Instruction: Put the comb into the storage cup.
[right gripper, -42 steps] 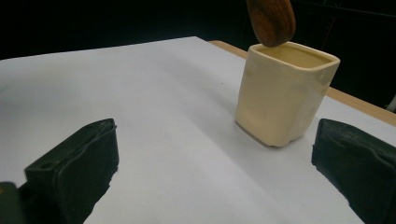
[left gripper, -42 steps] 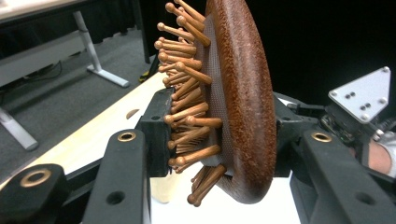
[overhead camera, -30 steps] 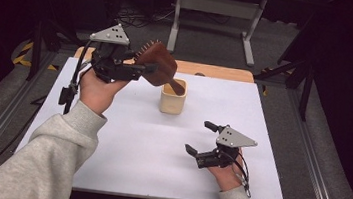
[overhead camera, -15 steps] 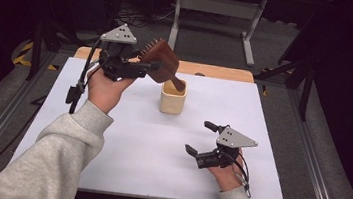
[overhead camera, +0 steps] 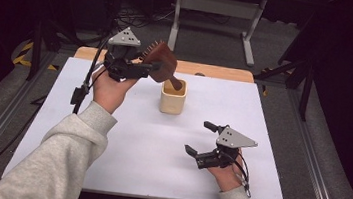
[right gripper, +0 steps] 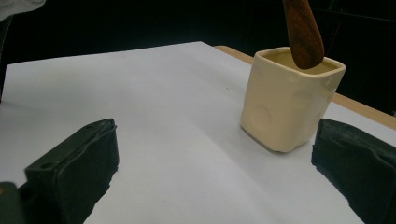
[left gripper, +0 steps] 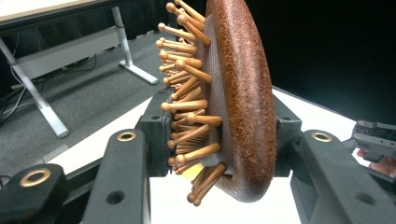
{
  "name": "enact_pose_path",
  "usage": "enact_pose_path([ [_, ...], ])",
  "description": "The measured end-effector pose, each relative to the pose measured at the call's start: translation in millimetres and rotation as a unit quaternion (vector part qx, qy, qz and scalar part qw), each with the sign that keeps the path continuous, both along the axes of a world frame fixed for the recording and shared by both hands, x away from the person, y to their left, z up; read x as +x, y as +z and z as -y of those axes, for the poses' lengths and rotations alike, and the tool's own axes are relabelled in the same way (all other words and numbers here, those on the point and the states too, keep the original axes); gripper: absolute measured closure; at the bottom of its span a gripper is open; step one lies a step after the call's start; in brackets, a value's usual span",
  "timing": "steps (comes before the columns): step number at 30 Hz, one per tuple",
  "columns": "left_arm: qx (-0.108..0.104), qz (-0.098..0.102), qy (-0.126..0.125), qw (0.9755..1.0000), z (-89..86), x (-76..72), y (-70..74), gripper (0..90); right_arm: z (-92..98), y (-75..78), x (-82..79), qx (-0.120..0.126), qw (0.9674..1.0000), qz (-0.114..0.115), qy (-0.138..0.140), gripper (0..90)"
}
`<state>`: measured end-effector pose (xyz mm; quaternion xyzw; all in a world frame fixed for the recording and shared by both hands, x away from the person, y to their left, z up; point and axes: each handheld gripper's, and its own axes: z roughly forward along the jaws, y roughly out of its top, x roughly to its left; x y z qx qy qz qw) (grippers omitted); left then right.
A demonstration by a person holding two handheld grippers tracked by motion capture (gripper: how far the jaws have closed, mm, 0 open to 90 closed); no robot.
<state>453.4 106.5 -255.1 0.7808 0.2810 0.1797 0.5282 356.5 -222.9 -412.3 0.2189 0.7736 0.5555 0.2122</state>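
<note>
A dark wooden hairbrush (overhead camera: 161, 60) with wooden pins is clamped by its head in my left gripper (overhead camera: 155, 69), held above the table's back left. In the left gripper view both pads press the brush (left gripper: 243, 93), one on the pins and one on the back. The brush handle (overhead camera: 176, 84) slants down to the mouth of a cream square cup (overhead camera: 172, 101) at the table's middle. In the right gripper view the handle tip (right gripper: 302, 32) hangs just inside the rim of the cup (right gripper: 287, 102). My right gripper (overhead camera: 197, 137) rests open at the front right, facing the cup, with nothing between its fingers.
The white table top (overhead camera: 133, 155) has a wooden strip (overhead camera: 218, 71) along its far edge. A grey metal stand (overhead camera: 215, 6) sits on the floor behind. The left gripper's cable (overhead camera: 82, 89) hangs over the table's left side. Dark floor surrounds the table.
My left hand has shifted a little to the right and lower with the brush, bringing the handle tip down at the cup's mouth. The right hand has stayed still.
</note>
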Motion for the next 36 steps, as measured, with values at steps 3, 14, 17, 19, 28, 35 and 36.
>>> enact_pose_path([
  [3,0.0,-0.001,0.002,1.0,1.3,1.3,-2.2,55.2,0.1,-0.1,0.1,0.001,1.0,-0.001,0.001,1.1],
  [14,-0.002,-0.014,0.012,0.9998,8.7,10.5,-18.0,55.0,-0.2,-0.7,0.7,0.0,1.0,-0.002,0.002,1.1],
  [17,0.0,-0.018,0.014,0.9997,11.3,13.1,-23.4,55.0,-0.7,-1.1,0.9,-0.001,1.0,-0.003,0.003,1.1],
  [19,0.0,-0.022,0.016,0.9996,13.6,14.3,-26.7,54.9,-0.8,-1.1,0.9,-0.001,1.0,-0.003,0.003,1.1],
  [28,0.007,-0.03,0.021,0.9993,20.0,19.4,-36.8,54.7,-0.2,-0.9,0.8,-0.002,1.0,-0.003,0.004,1.2],
  [35,0.011,-0.034,0.026,0.999,24.9,21.8,-41.6,54.6,0.0,-0.9,0.8,0.0,1.0,-0.003,0.005,1.2],
  [36,0.01,-0.036,0.025,0.999,25.2,22.0,-42.1,54.6,0.1,-0.9,0.8,0.0,1.0,-0.003,0.005,1.3],
])
